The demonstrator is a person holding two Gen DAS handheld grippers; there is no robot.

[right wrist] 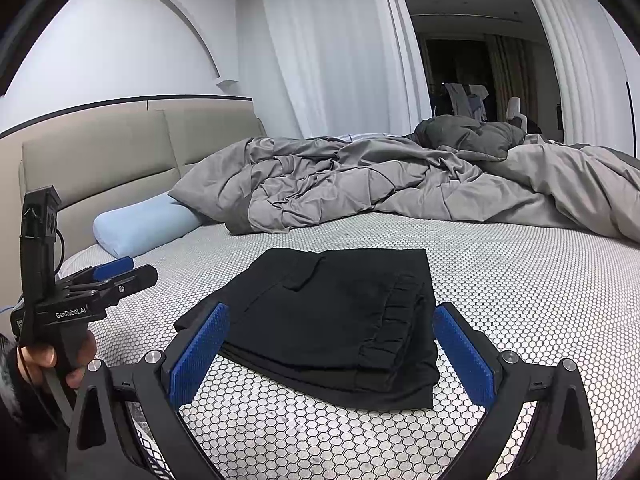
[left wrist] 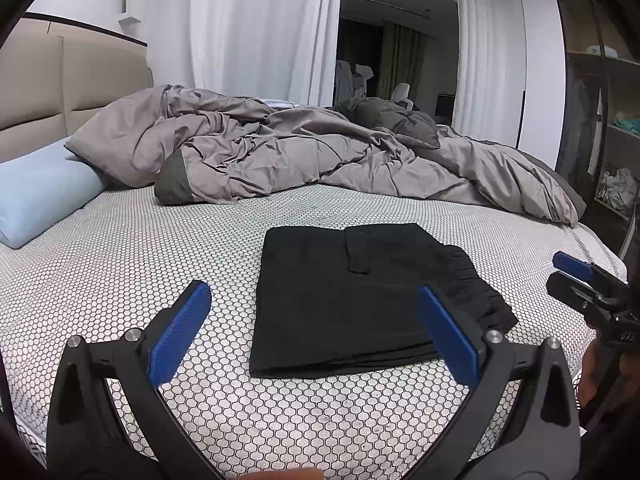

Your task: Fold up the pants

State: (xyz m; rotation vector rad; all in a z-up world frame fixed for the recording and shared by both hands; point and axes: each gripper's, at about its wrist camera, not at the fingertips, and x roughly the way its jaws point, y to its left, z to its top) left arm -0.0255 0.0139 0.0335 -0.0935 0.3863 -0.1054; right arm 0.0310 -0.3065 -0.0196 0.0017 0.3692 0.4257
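Observation:
The black pants (left wrist: 352, 300) lie folded into a compact rectangle on the honeycomb-patterned mattress (left wrist: 160, 248), with the elastic waistband at their right side. They also show in the right wrist view (right wrist: 340, 320). My left gripper (left wrist: 316, 328) is open and empty, held just in front of the pants. My right gripper (right wrist: 332, 344) is open and empty, its blue pads (right wrist: 200, 352) straddling the near edge of the pants above the bed. The left gripper also shows at the left of the right wrist view (right wrist: 116, 272).
A crumpled grey duvet (left wrist: 300, 152) covers the far half of the bed. A light blue pillow (left wrist: 40, 196) lies at the left by the beige headboard (left wrist: 60, 80). White curtains (left wrist: 260, 28) hang behind. Shelves (left wrist: 616, 152) stand at the right.

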